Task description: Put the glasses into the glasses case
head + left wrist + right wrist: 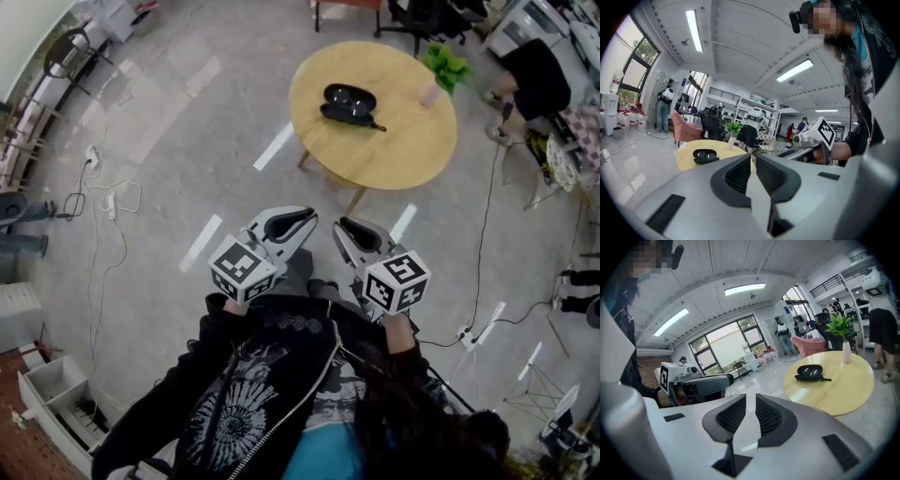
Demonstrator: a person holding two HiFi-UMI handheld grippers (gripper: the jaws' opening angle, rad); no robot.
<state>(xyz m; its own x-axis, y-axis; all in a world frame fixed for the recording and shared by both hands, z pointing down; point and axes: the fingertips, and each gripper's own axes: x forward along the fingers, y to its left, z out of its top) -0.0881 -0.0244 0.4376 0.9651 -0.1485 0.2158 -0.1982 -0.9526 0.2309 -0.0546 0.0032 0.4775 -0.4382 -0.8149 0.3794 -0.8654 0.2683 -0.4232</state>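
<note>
Both hands were held out side by side, aimed at the round wooden desk [398,155]. The left claw [306,221] was clenched and empty, the right claw [343,226] barely parted and empty. Dark glasses [354,117] lay against the open black oval case [349,96] there.

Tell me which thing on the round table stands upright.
The small pale vase holding the green plant, at the edge of the table. The black case lies low and open, nearer the middle.
</note>
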